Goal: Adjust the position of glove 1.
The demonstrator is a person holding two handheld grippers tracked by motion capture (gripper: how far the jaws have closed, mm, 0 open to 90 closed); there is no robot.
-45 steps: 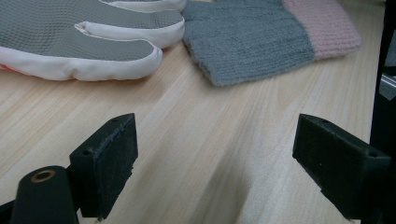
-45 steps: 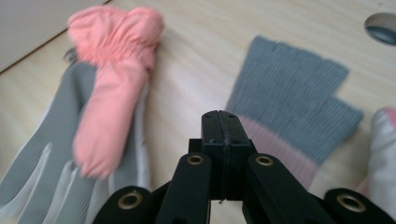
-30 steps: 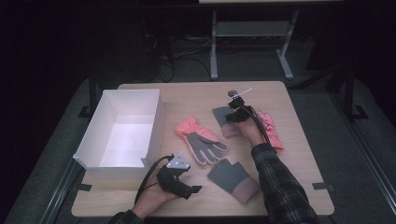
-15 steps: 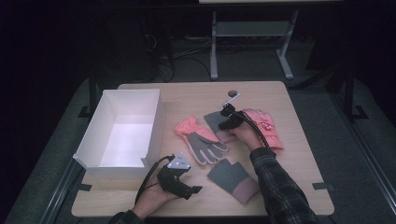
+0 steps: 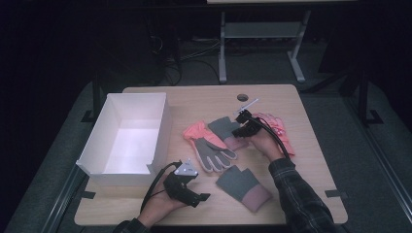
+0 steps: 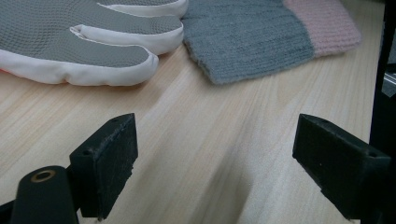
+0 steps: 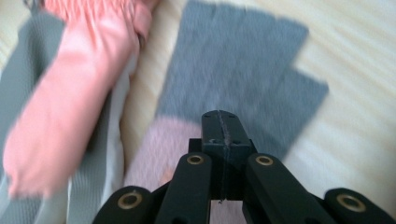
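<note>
Two black jaws of the right gripper point(image 7: 219, 130) are pressed flat together, their seam a thin line, and they sit over the pink cuff of a knit mitten point(image 7: 243, 70); whether a pinch of the cuff is caught between them cannot be told from the blurred right gripper view. In the high view this right gripper point(image 5: 241, 127) rests at the near edge of the knit mitten point(image 5: 224, 129), whose grey body lies flat on the wooden table point(image 5: 301, 160) and stretches away from the jaws toward the far side. Just beside the mitten lies a coral work glove point(image 5: 206, 144) with a grey textured palm and pale-edged fingers, touching or overlapping it. Behind the right hand is another coral glove point(image 5: 278, 127).

Near the table's front edge, the left gripper point(image 5: 194, 196) has its jaws spread wide over bare wood, holding nothing. A second grey-and-pink knit mitten point(image 6: 261, 37) lies ahead of it, apart from the jaws. A white open box point(image 5: 127, 141) stands at the left.
</note>
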